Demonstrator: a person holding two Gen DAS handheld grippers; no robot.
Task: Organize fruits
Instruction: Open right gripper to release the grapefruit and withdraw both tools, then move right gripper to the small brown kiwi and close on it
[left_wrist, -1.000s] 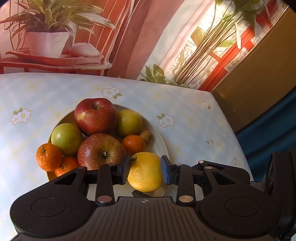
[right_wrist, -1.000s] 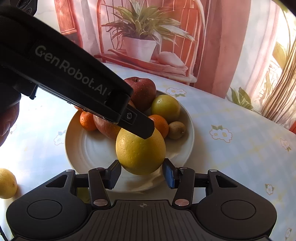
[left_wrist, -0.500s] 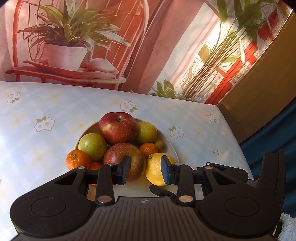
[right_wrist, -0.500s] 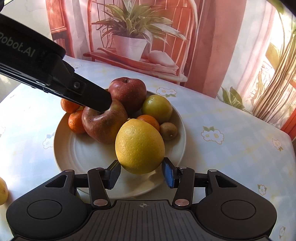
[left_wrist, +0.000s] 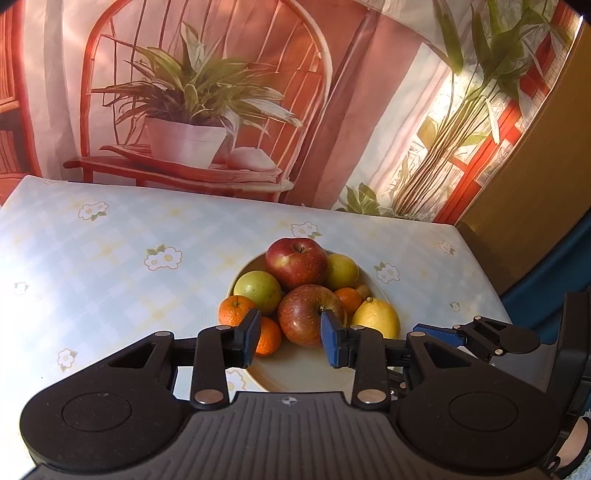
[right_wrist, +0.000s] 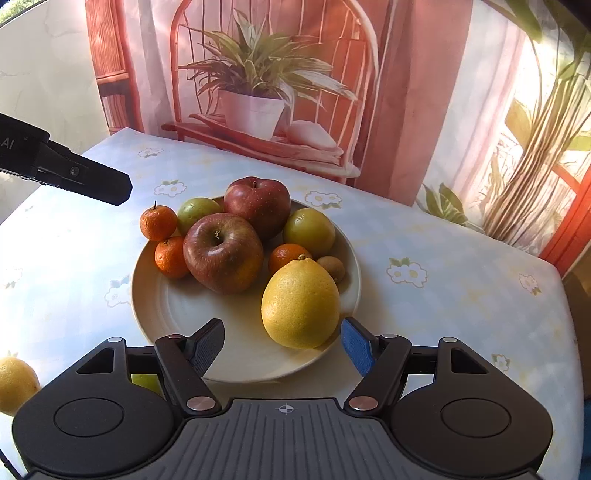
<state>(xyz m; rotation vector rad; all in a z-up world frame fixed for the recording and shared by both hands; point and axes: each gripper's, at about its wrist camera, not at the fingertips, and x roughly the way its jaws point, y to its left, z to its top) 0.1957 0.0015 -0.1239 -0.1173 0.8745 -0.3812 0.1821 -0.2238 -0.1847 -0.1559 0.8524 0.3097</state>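
White plate (right_wrist: 155, 317) sat on the checked tablecloth (right_wrist: 443, 258), piled with fruit. Big lemon (right_wrist: 300, 303) lay at its near right edge: likely firm, fairly heavy, pebbled rind, best gripped across its round middle. Red apples (right_wrist: 222, 253) looked smooth, waxy, probably slippery. Right gripper (right_wrist: 282, 347) gaped wide, empty. Left gripper (left_wrist: 288, 338) also parted, holding nothing.

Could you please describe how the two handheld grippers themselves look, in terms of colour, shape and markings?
Both are matte black plastic: a ribbed central deck with a small crosshair mark, round discs either side, and silver pivot pins. The left gripper has blue finger pads. The right gripper shows one blue pad and one dark textured one. White lettering ending "AI" marks the left gripper's body in the right wrist view.
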